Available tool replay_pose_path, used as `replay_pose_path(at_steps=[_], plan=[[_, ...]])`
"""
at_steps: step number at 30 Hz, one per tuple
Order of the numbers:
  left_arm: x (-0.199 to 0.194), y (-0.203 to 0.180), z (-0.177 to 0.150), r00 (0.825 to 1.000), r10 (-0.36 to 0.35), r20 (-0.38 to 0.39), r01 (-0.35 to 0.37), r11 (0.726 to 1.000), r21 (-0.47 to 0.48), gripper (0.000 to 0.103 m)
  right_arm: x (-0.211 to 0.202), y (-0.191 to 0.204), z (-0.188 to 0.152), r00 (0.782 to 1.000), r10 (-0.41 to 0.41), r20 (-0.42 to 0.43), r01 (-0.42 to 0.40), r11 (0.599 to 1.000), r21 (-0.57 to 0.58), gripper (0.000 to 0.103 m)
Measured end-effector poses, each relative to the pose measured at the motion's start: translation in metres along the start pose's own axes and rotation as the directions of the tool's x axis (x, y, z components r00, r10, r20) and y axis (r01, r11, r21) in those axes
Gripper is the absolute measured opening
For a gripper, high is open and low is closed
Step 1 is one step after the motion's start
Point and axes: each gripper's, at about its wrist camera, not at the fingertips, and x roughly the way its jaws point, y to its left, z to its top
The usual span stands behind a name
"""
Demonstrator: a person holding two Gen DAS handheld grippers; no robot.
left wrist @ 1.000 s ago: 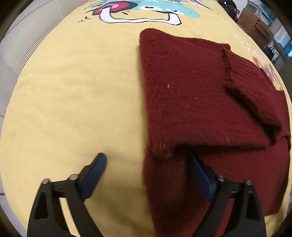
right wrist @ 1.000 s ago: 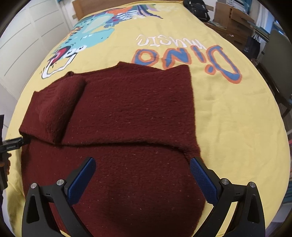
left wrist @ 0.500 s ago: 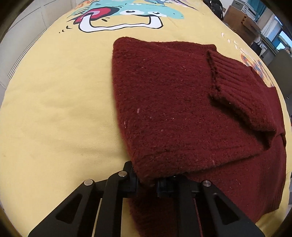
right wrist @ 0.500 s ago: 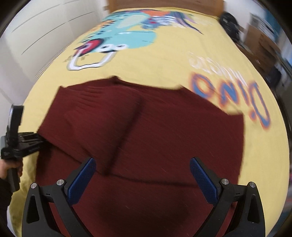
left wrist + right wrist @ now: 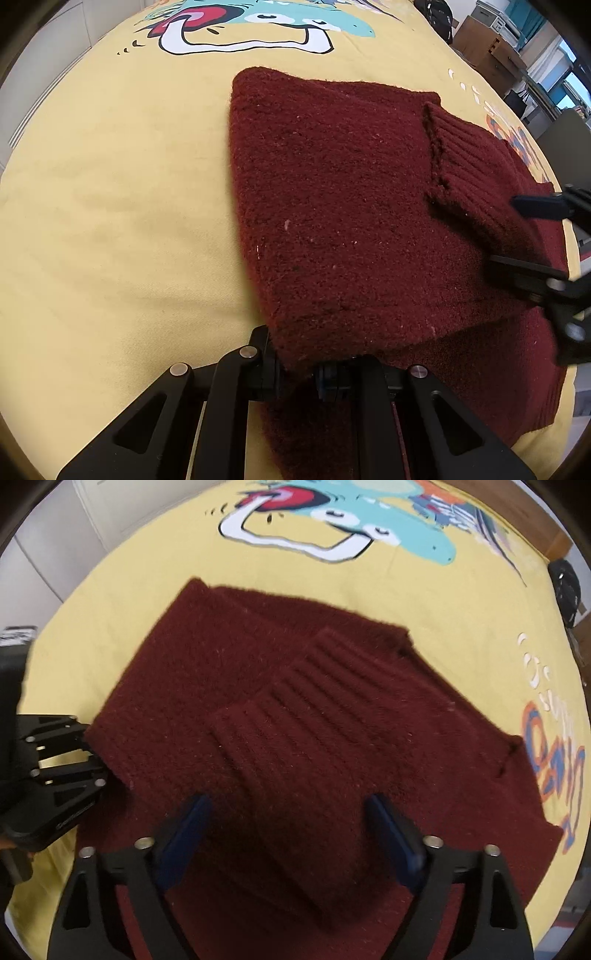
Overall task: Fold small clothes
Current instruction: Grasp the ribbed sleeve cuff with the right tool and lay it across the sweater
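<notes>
Lying partly folded on the yellow dinosaur-print bedspread (image 5: 110,221), the maroon knit sweater (image 5: 351,221) hides the left gripper (image 5: 299,363) tips pinching its corner. The right gripper (image 5: 291,834), wide apart, has swung over the ribbed sleeve (image 5: 295,746), probably hovering.

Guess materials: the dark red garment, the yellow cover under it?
Sweater: looks like fuzzy knit, wool or acrylic; matte nap, lint specks, ribbed cuff. Yellow cover: seemingly smooth woven cotton-like cloth, matte, soft creases, printed cartoon graphic.
</notes>
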Motion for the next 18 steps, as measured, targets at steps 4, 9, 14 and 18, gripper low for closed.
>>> replay_pose_path(at_steps=[4,9,14,18], plan=[[-0.002,0.003,-0.003,1.0,-0.005,0.0,0.005,1.0,-0.002,0.011,0.009,-0.002,0.0,0.999,-0.047,-0.009,0.047,0.999,-0.007,0.05],[0.001,0.006,-0.001,1.0,-0.012,0.0,0.012,1.0,-0.008,0.011,-0.011,-0.037,-0.012,0.999,0.013,0.052,-0.018,0.996,0.082,0.016],[0.0,0.004,-0.003,1.0,-0.009,0.004,0.009,1.0,-0.008,0.011,-0.048,-0.087,-0.042,0.983,0.092,0.161,-0.124,0.971,0.206,0.016],[0.0,0.003,-0.003,1.0,0.002,0.003,-0.002,1.0,-0.004,0.011,-0.068,-0.117,-0.072,0.978,0.075,0.196,-0.13,0.95,0.283,0.016]])
